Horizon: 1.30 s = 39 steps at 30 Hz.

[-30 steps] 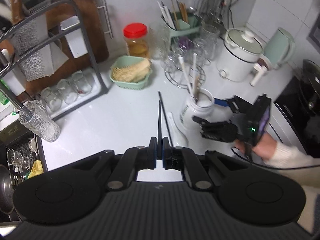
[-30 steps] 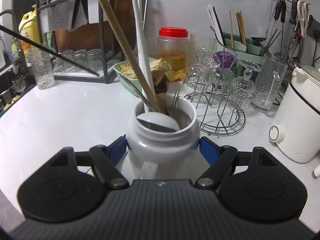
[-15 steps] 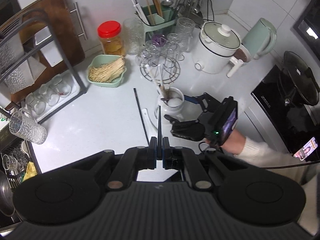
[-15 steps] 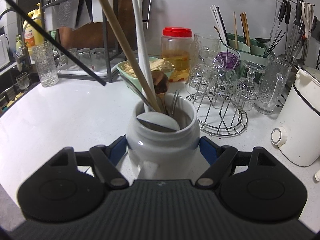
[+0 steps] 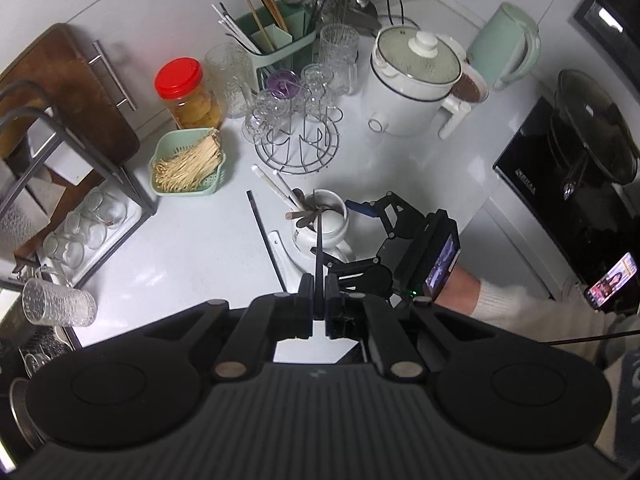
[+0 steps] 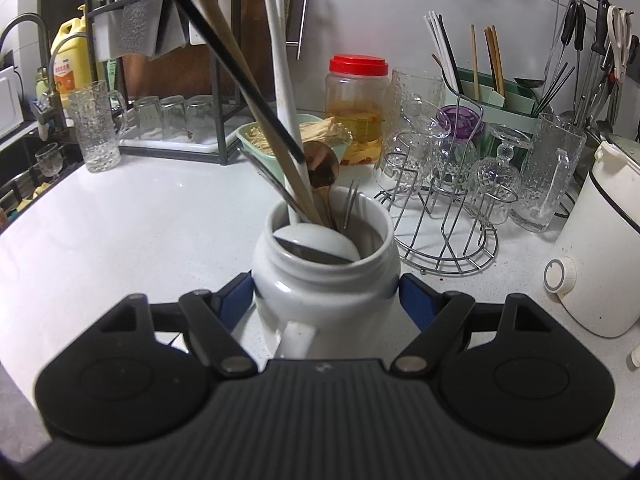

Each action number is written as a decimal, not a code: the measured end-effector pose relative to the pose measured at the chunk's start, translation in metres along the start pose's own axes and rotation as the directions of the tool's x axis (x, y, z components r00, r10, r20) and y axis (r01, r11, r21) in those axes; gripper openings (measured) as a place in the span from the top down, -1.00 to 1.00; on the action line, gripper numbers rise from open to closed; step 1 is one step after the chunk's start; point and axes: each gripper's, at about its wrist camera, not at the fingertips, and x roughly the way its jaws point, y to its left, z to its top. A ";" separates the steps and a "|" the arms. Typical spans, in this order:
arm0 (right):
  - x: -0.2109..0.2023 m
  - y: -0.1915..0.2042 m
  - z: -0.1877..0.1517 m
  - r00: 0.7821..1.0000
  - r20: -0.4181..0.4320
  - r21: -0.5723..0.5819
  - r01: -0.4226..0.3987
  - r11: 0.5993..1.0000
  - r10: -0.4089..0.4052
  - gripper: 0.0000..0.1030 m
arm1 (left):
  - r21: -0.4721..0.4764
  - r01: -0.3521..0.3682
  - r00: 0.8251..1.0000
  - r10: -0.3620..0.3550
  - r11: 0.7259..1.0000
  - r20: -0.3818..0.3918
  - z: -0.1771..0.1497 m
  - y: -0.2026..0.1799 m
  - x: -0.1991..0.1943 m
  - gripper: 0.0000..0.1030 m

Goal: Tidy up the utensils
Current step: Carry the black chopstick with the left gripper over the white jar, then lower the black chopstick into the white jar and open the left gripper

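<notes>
From the left wrist camera, the left gripper [image 5: 319, 308] is clenched on a black chopstick [image 5: 318, 248], whose tip hangs above the mouth of the white jar [image 5: 322, 226]. The jar already holds several utensils, so a good part of the sorting looks done. A second black chopstick [image 5: 266, 240] and a white spoon [image 5: 282, 246] lie on the counter [image 5: 180, 248] just beside the jar, so those appear to be left, after the held stick goes in. The right gripper [image 5: 352, 236] reaches in from the right around the jar. The counter is white and crowded: a green basket [image 5: 188, 164], a red-lidded jar [image 5: 186, 94], a wire glass rack [image 5: 298, 136], a white cooker [image 5: 414, 84], a pale kettle [image 5: 506, 46] and a black stove [image 5: 576, 184] at the right.

From the right wrist camera, the right gripper [image 6: 326, 292] has its blue pads against both sides of the white jar [image 6: 326, 276], grasping it steady on the counter [image 6: 132, 216]. The black chopstick [image 6: 236, 68] slants down from the upper left, its tip just above the rim and not yet inside. A wooden handle [image 6: 256, 120], a white handle [image 6: 282, 92] and a bronze spoon [image 6: 322, 164] stand in the jar. Behind are a dish rack [image 6: 168, 80] and tiled wall.
</notes>
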 end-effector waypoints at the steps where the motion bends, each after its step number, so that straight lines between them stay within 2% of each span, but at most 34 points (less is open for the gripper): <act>1: 0.000 0.000 0.000 1.000 0.000 0.002 -0.001 1.000 0.001 -0.59 | 0.002 -0.002 1.000 0.002 1.000 -0.013 0.004 0.000 0.004 0.89; 4: 0.000 -0.001 -0.001 1.000 0.000 0.010 0.000 1.000 0.000 -0.59 | 0.011 -0.008 0.999 0.008 1.000 -0.047 0.017 0.000 0.017 0.89; 13: 0.000 -0.001 -0.001 1.000 0.006 0.009 -0.005 1.000 0.005 -0.59 | 0.098 -0.043 0.995 0.051 0.994 -0.086 0.050 -0.014 0.042 0.89; 32: -0.002 -0.001 -0.003 1.000 0.017 0.010 -0.008 1.000 0.008 -0.59 | 0.171 -0.019 0.984 0.048 0.985 -0.170 0.071 -0.031 0.106 0.89; 39: -0.002 -0.002 -0.003 1.000 0.019 0.012 -0.009 1.000 0.009 -0.58 | 0.181 -0.031 0.984 0.062 0.983 -0.167 0.073 -0.028 0.115 0.89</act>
